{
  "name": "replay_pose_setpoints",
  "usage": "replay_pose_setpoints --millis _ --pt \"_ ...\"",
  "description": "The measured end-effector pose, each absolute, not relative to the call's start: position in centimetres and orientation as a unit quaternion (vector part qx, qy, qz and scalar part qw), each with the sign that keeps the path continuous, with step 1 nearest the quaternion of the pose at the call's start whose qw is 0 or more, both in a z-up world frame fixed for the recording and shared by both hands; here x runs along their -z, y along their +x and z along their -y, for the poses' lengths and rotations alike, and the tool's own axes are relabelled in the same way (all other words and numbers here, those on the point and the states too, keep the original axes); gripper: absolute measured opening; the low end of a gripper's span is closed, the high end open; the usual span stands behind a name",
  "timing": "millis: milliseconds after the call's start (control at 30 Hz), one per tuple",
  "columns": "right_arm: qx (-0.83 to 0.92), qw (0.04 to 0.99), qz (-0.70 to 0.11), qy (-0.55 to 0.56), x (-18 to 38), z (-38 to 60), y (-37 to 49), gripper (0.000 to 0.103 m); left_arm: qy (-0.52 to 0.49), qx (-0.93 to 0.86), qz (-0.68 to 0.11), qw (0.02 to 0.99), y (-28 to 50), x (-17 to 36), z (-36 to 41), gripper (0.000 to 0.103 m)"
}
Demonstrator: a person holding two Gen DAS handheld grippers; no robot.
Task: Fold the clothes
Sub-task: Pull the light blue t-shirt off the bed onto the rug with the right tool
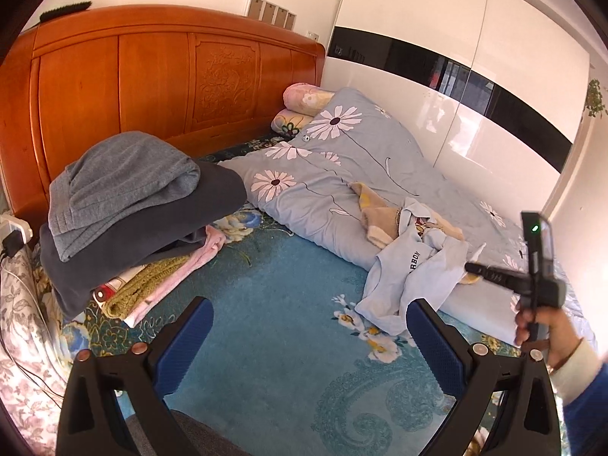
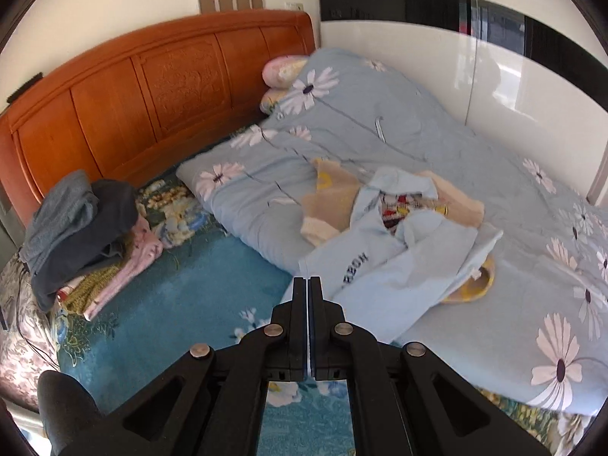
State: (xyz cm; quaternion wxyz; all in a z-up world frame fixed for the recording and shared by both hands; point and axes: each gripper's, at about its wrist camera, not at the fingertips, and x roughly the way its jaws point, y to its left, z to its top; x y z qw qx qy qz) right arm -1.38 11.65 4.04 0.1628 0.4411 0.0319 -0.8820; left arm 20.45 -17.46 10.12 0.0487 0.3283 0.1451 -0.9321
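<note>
A crumpled light-blue shirt [image 1: 412, 269] with dark lettering lies on the edge of the blue daisy quilt [image 1: 330, 167], over a beige-and-yellow garment [image 1: 376, 212]. In the right wrist view the shirt [image 2: 395, 262] lies just beyond my right gripper [image 2: 308, 281], which is shut and empty. My left gripper [image 1: 307, 326] is open and empty above the teal bed cover, left of the shirt. The right gripper [image 1: 475, 268] shows in the left wrist view, held by a hand. A stack of folded clothes [image 1: 129, 205] with a grey sweater on top sits by the headboard; it also shows in the right wrist view [image 2: 76, 228].
The orange wooden headboard [image 1: 152, 76] stands behind the stack. A white glossy wardrobe [image 1: 475, 87] runs along the far side of the bed. Two floral pillows [image 1: 300, 102] lie at the quilt's head. A charger and cables [image 1: 11, 243] hang at the left edge.
</note>
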Motion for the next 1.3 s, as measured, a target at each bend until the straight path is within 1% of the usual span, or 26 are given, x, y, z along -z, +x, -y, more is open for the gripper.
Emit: replay_pose_setpoints --millis 67,133,167,200,233,267,333,367,400,467,567,633,667,733,767,800,867,900,1067,1133,1200,1300 --pt "0.852 0.153 -0.023 0.5 1.3 -11.3 -2.2 0.001 0.344 0.925 -0.155 0.05 19.8 -9.0 17.7 0.103" --pt "0.831 0.159 -0.029 0.533 5.4 -10.6 -2.3 0.002 0.364 0.914 -0.17 0.057 18.9 -7.6 18.0 0.103" --pt "0.822 0.162 -0.04 0.544 7.1 -9.9 -2.4 0.008 0.374 0.907 -0.182 0.062 18.5 -6.7 18.2 0.103" --pt "0.814 0.165 -0.053 0.555 8.7 -9.1 -2.5 0.022 0.384 0.9 -0.193 0.067 18.1 -5.9 18.5 0.103" --pt "0.806 0.166 -0.067 0.564 9.9 -8.5 -2.7 0.029 0.393 0.893 -0.205 0.072 17.7 -5.1 18.7 0.103" --pt "0.803 0.164 -0.079 0.568 10.7 -8.0 -3.0 0.039 0.403 0.886 -0.216 0.078 17.3 -4.3 19.0 0.103" --pt "0.8 0.163 -0.105 0.568 11.7 -7.0 -3.5 0.04 0.421 0.871 -0.239 0.087 16.5 -2.7 19.5 0.103" --pt "0.8 0.165 -0.12 0.564 11.9 -6.4 -3.8 0.042 0.426 0.866 -0.247 0.088 16.3 -2.1 19.7 0.103" --pt "0.799 0.169 -0.14 0.56 12.1 -5.9 -4.0 0.048 0.431 0.861 -0.255 0.089 16.0 -1.5 19.8 0.103" --pt "0.79 0.177 -0.193 0.555 13.0 -4.8 -4.2 0.05 0.438 0.858 -0.25 0.102 15.5 -0.8 19.8 0.103" --pt "0.769 0.192 -0.267 0.548 14.4 -3.8 -4.1 0.05 0.451 0.851 -0.245 0.108 14.9 0.2 19.6 0.103" --pt "0.756 0.206 -0.292 0.549 15.4 -3.6 -3.7 0.05 0.463 0.845 -0.247 0.105 14.7 1.0 19.5 0.103" --pt "0.749 0.206 -0.292 0.558 15.9 -3.9 -3.6 0.05 0.465 0.842 -0.256 0.101 14.7 1.3 19.5 0.103" --pt "0.741 0.2 -0.287 0.573 16.6 -4.4 -3.5 0.04 0.473 0.833 -0.27 0.097 14.8 2.0 19.5 0.103" --pt "0.744 0.195 -0.277 0.576 16.6 -4.9 -3.5 0.028 0.479 0.828 -0.275 0.098 14.8 2.3 19.5 0.103" --pt "0.748 0.19 -0.265 0.578 16.4 -5.4 -3.5 0.02 0.484 0.824 -0.276 0.1 14.8 2.6 19.4 0.103" --pt "0.755 0.183 -0.236 0.584 16.0 -6.4 -3.7 0.012 0.488 0.821 -0.277 0.103 15.1 3.0 19.5 0.103" --pt "0.758 0.181 -0.216 0.588 15.6 -7.0 -3.9 0.01 0.489 0.821 -0.277 0.105 15.3 3.1 19.5 0.103" --pt "0.77 0.221 -0.021 0.598 11.5 -10.6 -4.8 0.009 0.481 0.819 -0.294 0.106 15.9 2.9 20.0 0.103" --pt "0.758 0.25 0.035 0.602 10.0 -11.5 -4.7 0.009 0.475 0.82 -0.301 0.104 16.2 2.7 20.1 0.103" --pt "0.742 0.279 0.059 0.606 9.1 -11.6 -4.2 0.009 0.473 0.821 -0.303 0.1 16.4 2.5 20.1 0.103" --pt "0.737 0.308 0.056 0.599 7.0 -11.6 -2.9 0.009 0.469 0.823 -0.308 0.095 16.9 2.3 20.1 0.103"
